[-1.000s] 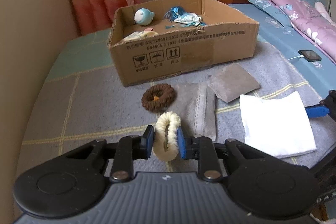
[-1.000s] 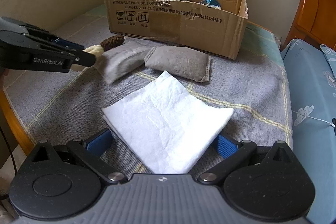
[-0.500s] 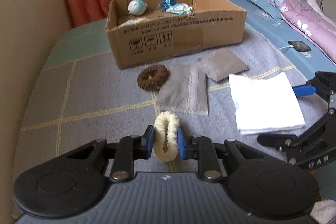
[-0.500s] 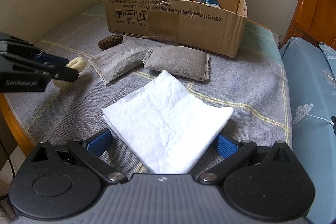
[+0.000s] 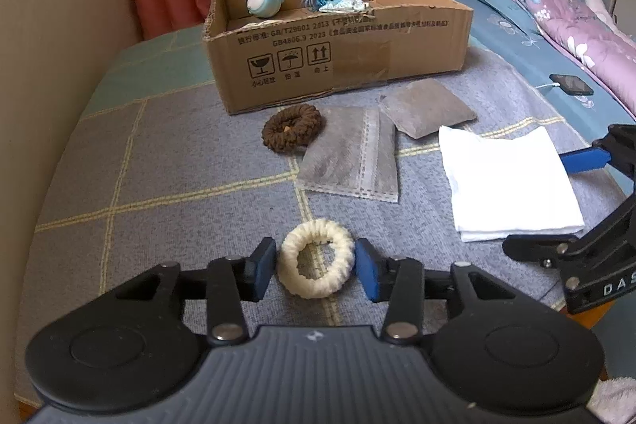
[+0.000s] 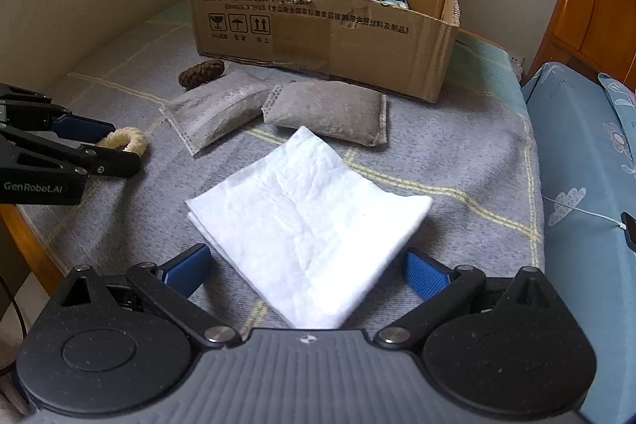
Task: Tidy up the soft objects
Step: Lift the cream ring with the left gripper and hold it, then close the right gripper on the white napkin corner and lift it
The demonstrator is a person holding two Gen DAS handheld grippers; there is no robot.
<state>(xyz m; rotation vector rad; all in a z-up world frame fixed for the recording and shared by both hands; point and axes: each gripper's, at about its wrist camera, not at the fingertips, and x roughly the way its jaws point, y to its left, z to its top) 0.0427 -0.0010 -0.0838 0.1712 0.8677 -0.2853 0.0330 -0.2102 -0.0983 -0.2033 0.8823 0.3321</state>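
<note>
Left wrist view – left gripper (image 5: 316, 269) parted around cream ring (image 5: 316, 262), right gripper (image 6: 306, 271) wide, straddling white cloth (image 6: 308, 221).

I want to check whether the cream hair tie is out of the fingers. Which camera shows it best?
The left wrist view: the cream hair tie lies flat on the blanket, its whole ring visible between the open left gripper. The right wrist view shows only part of it, partly hidden behind that gripper's fingers.
</note>
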